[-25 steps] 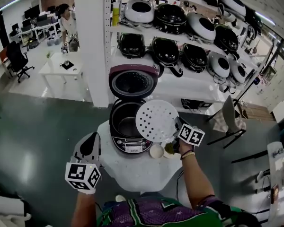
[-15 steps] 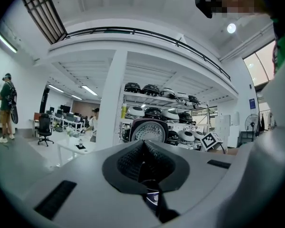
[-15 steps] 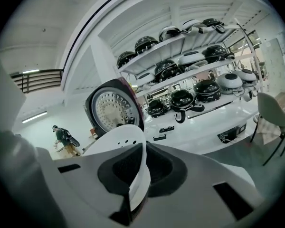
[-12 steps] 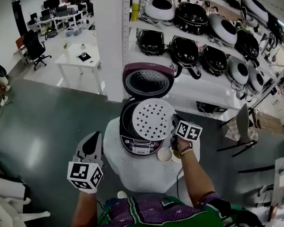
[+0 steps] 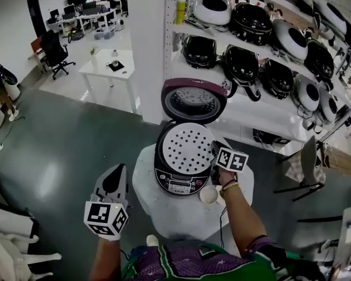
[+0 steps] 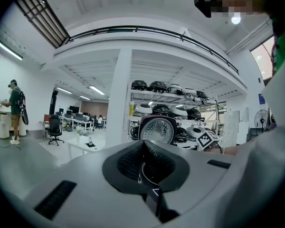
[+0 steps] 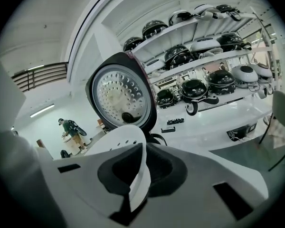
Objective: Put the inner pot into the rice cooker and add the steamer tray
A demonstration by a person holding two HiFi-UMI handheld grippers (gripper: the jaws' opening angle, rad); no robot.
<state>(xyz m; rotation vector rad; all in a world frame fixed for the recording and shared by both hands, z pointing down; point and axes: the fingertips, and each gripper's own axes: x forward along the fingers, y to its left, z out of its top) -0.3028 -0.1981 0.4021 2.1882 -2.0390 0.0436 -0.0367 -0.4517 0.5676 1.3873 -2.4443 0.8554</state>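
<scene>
Steamer tray (image 5: pixel 186 148) sits clamped in right tongs (image 5: pixel 213 156) over rice cooker (image 5: pixel 178 185); left tongs (image 5: pixel 116 173) clenched empty.

the room is evenly and brightly lit from above by strip lights (image 6: pixel 8 50) and a round ceiling lamp (image 6: pixel 235 19). pale reflections are thrown on the glossy grey floor (image 5: pixel 50 177), and small highlights are seen on the dark shelved rice cookers (image 5: pixel 245 63). shadows are weak and diffuse. straight lines are bowed by wide-angle distortion in every view, as is seen in the bent shelf post (image 5: pixel 168 40). both gripper views are ringed by black vignetting. in the right gripper view the steamer tray (image 7: pixel 118 141) is blurred at its edge nearest the lens, while the background is kept sharp.
</scene>
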